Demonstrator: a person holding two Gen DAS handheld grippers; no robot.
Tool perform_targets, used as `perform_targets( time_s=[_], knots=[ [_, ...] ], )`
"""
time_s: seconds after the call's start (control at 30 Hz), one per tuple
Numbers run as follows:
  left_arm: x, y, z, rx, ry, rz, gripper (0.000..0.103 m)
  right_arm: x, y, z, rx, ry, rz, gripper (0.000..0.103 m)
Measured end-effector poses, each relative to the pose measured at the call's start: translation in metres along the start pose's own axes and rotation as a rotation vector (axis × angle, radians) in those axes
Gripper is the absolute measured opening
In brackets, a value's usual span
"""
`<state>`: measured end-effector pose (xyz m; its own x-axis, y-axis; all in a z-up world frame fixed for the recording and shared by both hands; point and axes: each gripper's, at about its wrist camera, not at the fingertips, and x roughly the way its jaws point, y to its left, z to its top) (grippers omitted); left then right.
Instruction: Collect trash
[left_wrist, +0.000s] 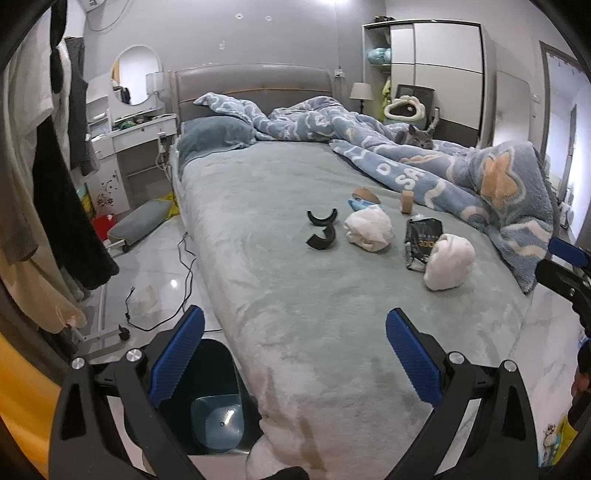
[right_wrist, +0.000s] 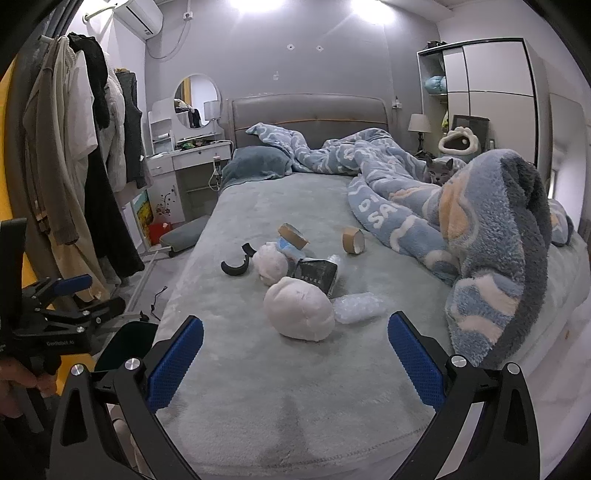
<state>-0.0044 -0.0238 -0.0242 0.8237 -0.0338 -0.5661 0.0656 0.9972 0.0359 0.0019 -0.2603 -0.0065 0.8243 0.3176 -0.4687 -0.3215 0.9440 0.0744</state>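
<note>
Trash lies in a cluster mid-bed on the grey-green blanket (left_wrist: 280, 280): two white crumpled wads (left_wrist: 368, 228) (left_wrist: 448, 261), a black foil wrapper (left_wrist: 421, 242), two black curved plastic pieces (left_wrist: 322, 232), a cardboard tape core (left_wrist: 407, 201) and a flattened brown roll (left_wrist: 365, 194). In the right wrist view the nearest white wad (right_wrist: 300, 314) lies beside clear bubble wrap (right_wrist: 357, 308). A dark bin (left_wrist: 218, 395) stands on the floor at the bed's foot corner. My left gripper (left_wrist: 295, 354) is open above the bed's foot. My right gripper (right_wrist: 295, 356) is open, empty, just short of the near wad.
A grey cat (left_wrist: 415, 136) lies at the bed's far right behind the rumpled blue duvet (left_wrist: 461, 177). Clothes hang on a rack (right_wrist: 74, 166) at left. Black cables (left_wrist: 177, 280) trail on the tiled floor. A vanity desk (left_wrist: 136, 140) and wardrobe (left_wrist: 436, 70) stand behind.
</note>
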Motion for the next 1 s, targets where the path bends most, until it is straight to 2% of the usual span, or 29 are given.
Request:
perform_targets(
  time_s=[0.47,0.67,0.83,1.0],
  knots=[
    [0.010,-0.005,0.020,0.036,-0.013,-0.125,0.098,0.014,-0.014,0.020,0.026,0.022,0.014,0.100],
    [0.025,-0.008,0.028,0.009,-0.005,-0.259,0.098,0.038,-0.032,0.026,0.068,0.080,0.034,0.096],
    [0.031,-0.028,0.034,0.062,-0.026,-0.337,0.098,0.053,-0.040,0.031,0.088,0.126,0.035,0.095],
    [0.046,-0.041,0.037,0.081,-0.001,-0.414,0.095,0.067,-0.050,0.037,0.104,0.160,0.032,0.095]
  ],
)
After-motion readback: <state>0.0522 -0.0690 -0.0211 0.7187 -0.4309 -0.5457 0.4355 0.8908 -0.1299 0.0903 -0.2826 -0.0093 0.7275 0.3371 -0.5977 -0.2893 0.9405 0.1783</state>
